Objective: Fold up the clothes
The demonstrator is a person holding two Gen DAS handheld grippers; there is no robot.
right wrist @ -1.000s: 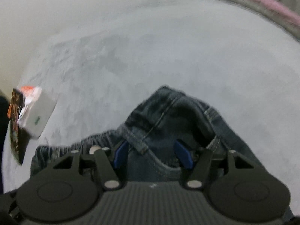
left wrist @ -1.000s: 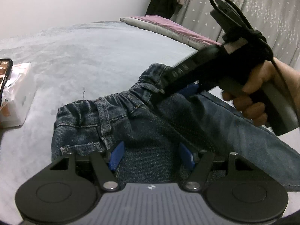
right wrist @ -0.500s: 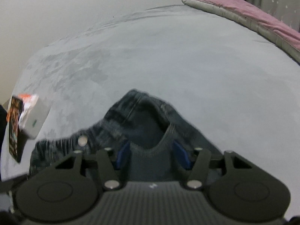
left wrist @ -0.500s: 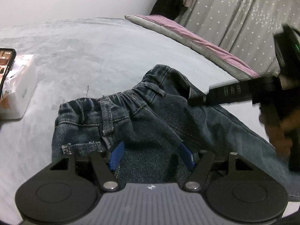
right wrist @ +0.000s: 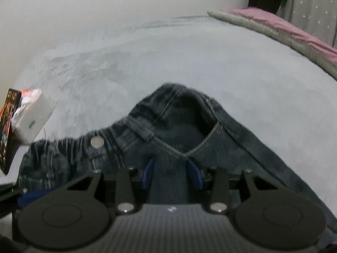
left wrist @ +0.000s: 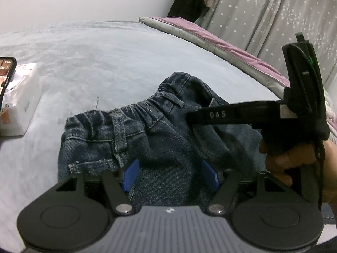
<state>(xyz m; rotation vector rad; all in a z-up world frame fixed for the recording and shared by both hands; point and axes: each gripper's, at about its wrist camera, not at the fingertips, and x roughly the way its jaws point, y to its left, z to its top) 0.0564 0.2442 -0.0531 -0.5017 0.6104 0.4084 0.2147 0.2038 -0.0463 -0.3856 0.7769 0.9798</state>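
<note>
The bed (left wrist: 126, 59) is a broad grey plush surface running back to a wall, with a purple-topped quilt (left wrist: 210, 35) along its far right edge. The jeans (left wrist: 168, 143) lie on the near middle of it, waistband away from both cameras, the top bunched and the right hip corner standing up in a peak.

Denim like this should be fairly heavy and stiff for cloth: it should hold a crease and drag on the plush rather than slide. The thick waistband (left wrist: 130, 113) and the side seams look like the firmest places to take hold; the loose middle would only gather.

At the left edge sit a white box (left wrist: 19, 99) and a phone (left wrist: 6, 73) leaning on it, well clear of the jeans.

The left gripper (left wrist: 169, 175) hovers low over the seat, fingers spread wide, holding nothing. The right gripper (right wrist: 171, 174) has its fingers narrower, straddling the fabric below the pocket opening (right wrist: 195, 126); whether they actually pinch the denim I cannot tell.
</note>
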